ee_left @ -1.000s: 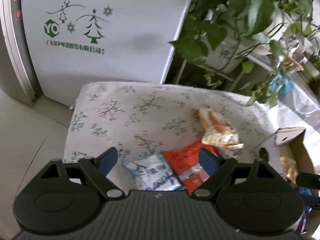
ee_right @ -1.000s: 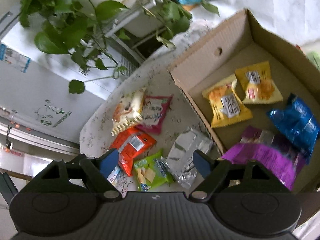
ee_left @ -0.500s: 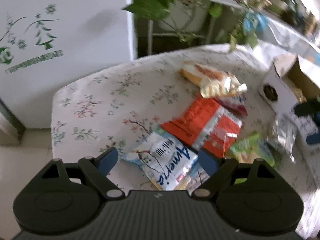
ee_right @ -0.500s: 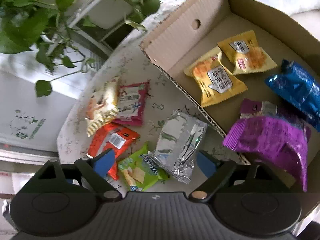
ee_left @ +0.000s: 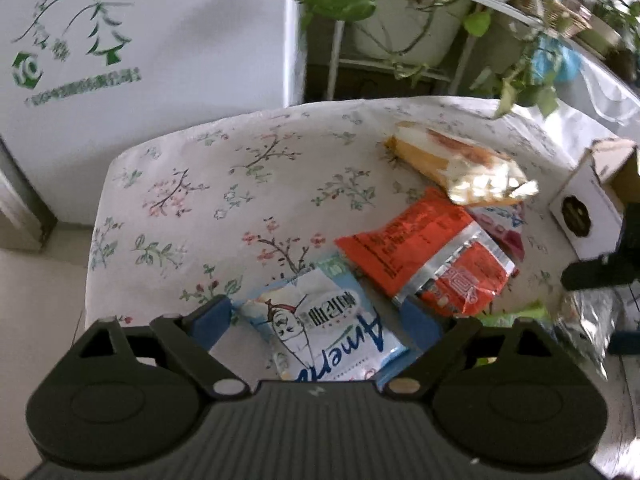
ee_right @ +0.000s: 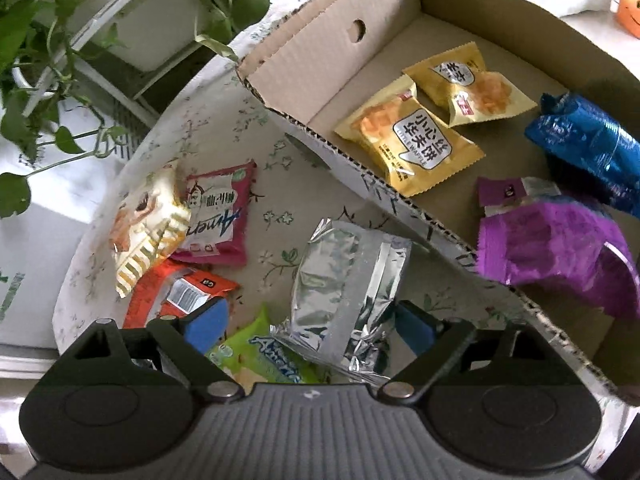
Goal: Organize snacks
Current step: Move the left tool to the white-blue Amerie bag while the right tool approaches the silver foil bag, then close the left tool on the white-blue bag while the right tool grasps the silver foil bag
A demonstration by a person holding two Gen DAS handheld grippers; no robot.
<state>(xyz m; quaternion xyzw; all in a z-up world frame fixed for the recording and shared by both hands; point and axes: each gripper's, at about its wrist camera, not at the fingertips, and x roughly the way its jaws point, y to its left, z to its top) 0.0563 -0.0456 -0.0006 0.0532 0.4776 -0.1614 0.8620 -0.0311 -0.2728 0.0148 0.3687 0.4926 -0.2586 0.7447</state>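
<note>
Snack packets lie on a floral tablecloth. My left gripper is open, its blue pads on either side of a light blue packet. An orange packet and a cream-yellow packet lie beyond. My right gripper is open around a silver foil packet, with a green packet beside it. A cardboard box holds two yellow packets, a blue one and a purple one.
A pink packet, a cream packet and the orange packet lie left of the foil one. Potted vines hang past the table's far edge. A white cabinet stands far left.
The left gripper has come lower and closer over the light blue packet. The right gripper has come down over the silver foil packet, which now sits between its pads.
</note>
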